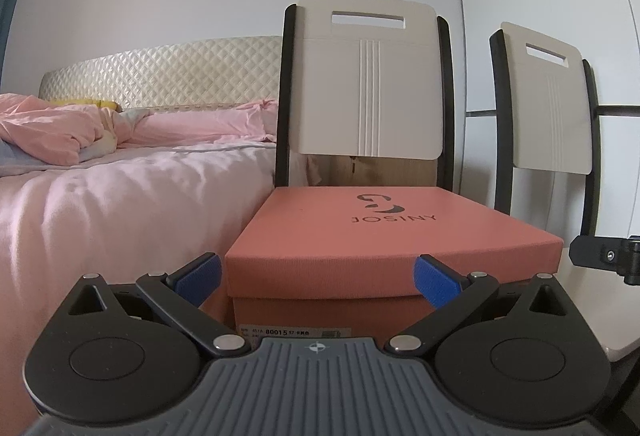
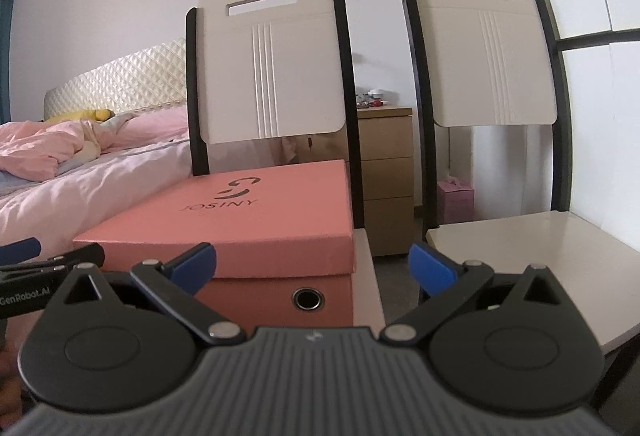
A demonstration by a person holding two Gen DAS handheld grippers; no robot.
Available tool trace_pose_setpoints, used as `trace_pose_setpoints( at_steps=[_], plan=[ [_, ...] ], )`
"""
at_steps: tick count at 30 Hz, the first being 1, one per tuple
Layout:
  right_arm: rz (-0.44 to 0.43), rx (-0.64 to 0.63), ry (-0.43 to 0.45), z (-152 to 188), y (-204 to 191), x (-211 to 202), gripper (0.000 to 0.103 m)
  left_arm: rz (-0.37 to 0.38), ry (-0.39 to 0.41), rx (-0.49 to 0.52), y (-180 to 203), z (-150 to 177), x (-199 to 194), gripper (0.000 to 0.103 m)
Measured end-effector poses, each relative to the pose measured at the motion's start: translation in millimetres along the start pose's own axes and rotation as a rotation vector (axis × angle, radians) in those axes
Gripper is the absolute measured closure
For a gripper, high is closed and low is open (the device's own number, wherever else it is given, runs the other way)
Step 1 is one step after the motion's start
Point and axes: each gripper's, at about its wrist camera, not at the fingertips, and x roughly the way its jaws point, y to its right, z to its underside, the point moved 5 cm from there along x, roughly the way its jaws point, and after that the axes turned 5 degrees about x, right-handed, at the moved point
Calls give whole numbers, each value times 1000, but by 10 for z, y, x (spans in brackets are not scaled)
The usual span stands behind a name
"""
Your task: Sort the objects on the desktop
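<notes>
1. Left gripper [image 1: 318,278] spread wide, gripping nothing, blue pads [image 1: 200,278] level with the lid edge of a pink shoe box [image 1: 384,232], one to each side and not pressing on it.
2. Shoe box straight ahead of that gripper, closed, lettered JOSINY on the lid, resting on a chair [image 1: 362,76] with a cream back and black posts.
3. Bed [image 1: 132,196] with pink bedding off to the left of the box.
4. Right gripper [image 2: 312,268] fully apart as well, nothing between its pads.
5. Same box ahead and slightly left of the right gripper, its end wall with a round metal eyelet [image 2: 307,299] facing it.
6. Second chair [image 2: 520,256] ahead to the right, seat bare.
7. Wooden drawer unit [image 2: 386,176] farther back, between the two chairs.
</notes>
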Motion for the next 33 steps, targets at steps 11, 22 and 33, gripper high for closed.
trace_pose_setpoints(
  at_steps=[11,22,33],
  plan=[
    [40,-28,-6,33,-45,-34,0,2,-15,5,39,14,15,0],
    [54,-29,-13,34,-46,-17,0,9,-18,16,70,20,20,0],
    [64,-32,-20,32,-55,9,0,8,-20,18,78,22,22,0]
  ],
)
